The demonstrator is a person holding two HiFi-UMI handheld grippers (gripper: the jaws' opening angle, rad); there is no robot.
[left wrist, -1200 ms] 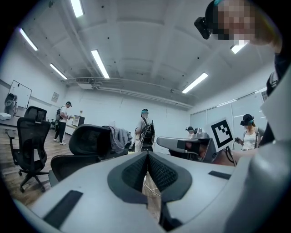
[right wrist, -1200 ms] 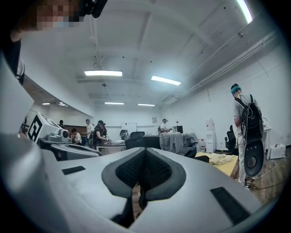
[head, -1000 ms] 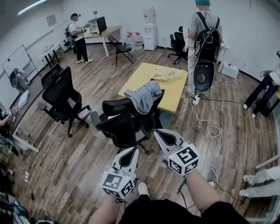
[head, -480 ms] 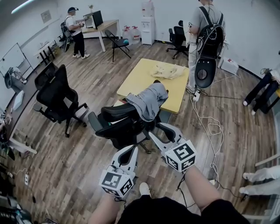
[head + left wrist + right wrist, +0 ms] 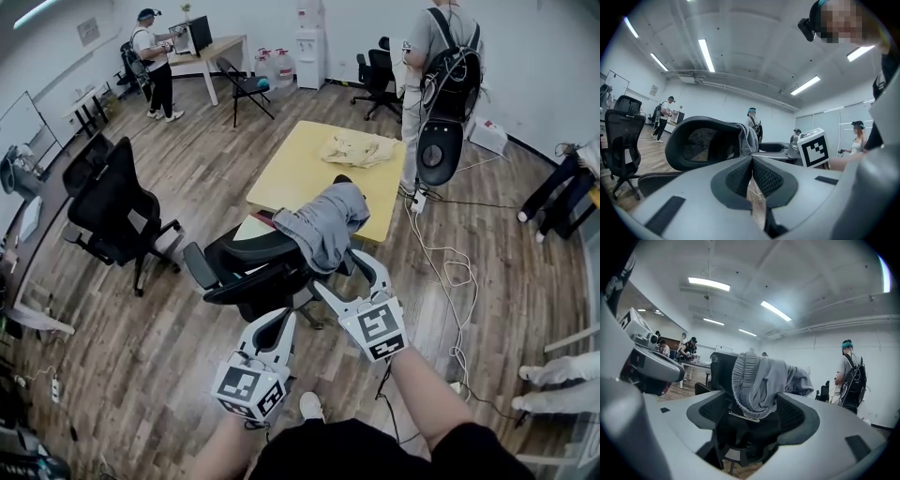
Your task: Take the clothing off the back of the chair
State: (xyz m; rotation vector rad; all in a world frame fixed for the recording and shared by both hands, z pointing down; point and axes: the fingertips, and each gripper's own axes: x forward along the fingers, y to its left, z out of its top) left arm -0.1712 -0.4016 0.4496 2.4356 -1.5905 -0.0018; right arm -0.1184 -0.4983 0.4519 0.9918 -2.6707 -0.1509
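A grey garment [image 5: 323, 220] hangs over the backrest of a black office chair [image 5: 248, 277] next to the yellow table. My right gripper [image 5: 342, 274] is just short of the garment's lower hem, its jaws opening wide. In the right gripper view the garment [image 5: 764, 380] shows in the gap of the right gripper [image 5: 754, 413], and the pads do not press on it. My left gripper [image 5: 279, 321] is lower and to the left, behind the chair, with its jaws shut. In the left gripper view the left gripper [image 5: 752, 161] holds nothing, and the garment [image 5: 749, 138] hangs beyond the chair's headrest [image 5: 701, 143].
The yellow table [image 5: 300, 169] carries a beige cloth [image 5: 361, 148]. A second black chair [image 5: 112, 202] stands at the left. A person with a backpack [image 5: 441, 66] stands beyond the table, and cables [image 5: 455, 281] trail over the wooden floor at the right.
Both grippers have moved forward towards the chair. The right gripper's jaws have gone from shut to wide open, close to the garment's hem.
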